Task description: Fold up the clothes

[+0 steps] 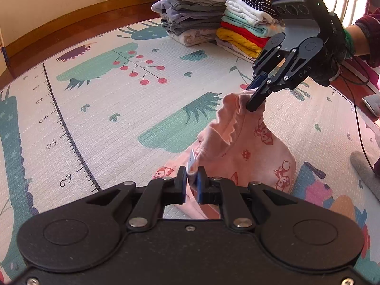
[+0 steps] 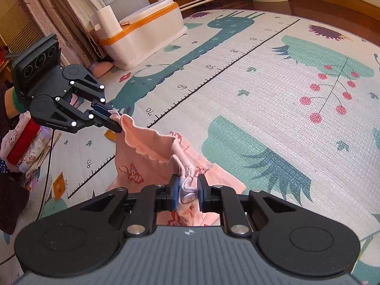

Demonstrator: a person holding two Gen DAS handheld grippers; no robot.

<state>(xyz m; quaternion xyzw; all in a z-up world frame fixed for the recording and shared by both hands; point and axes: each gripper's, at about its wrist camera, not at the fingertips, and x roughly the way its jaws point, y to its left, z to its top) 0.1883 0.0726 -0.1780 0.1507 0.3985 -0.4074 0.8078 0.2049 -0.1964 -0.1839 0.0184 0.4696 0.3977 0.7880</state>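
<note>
Over the play mat (image 1: pixel 99 109) I hold the pink garment (image 1: pixel 251 152) lifted between my two grippers, its lower part draped down onto the mat. My left gripper (image 1: pixel 192 178) has its jaws clamped on one bunched edge by a white label; my right gripper (image 2: pixel 187 190) has its jaws clamped on another gathered corner. Folded clothes stacks (image 1: pixel 213 16) sit at the mat's far edge, and a white storage box (image 2: pixel 147 35) stands at another side.

Both wrist views face each other closely, sharing the play mat (image 1: pixel 95 109).
</note>
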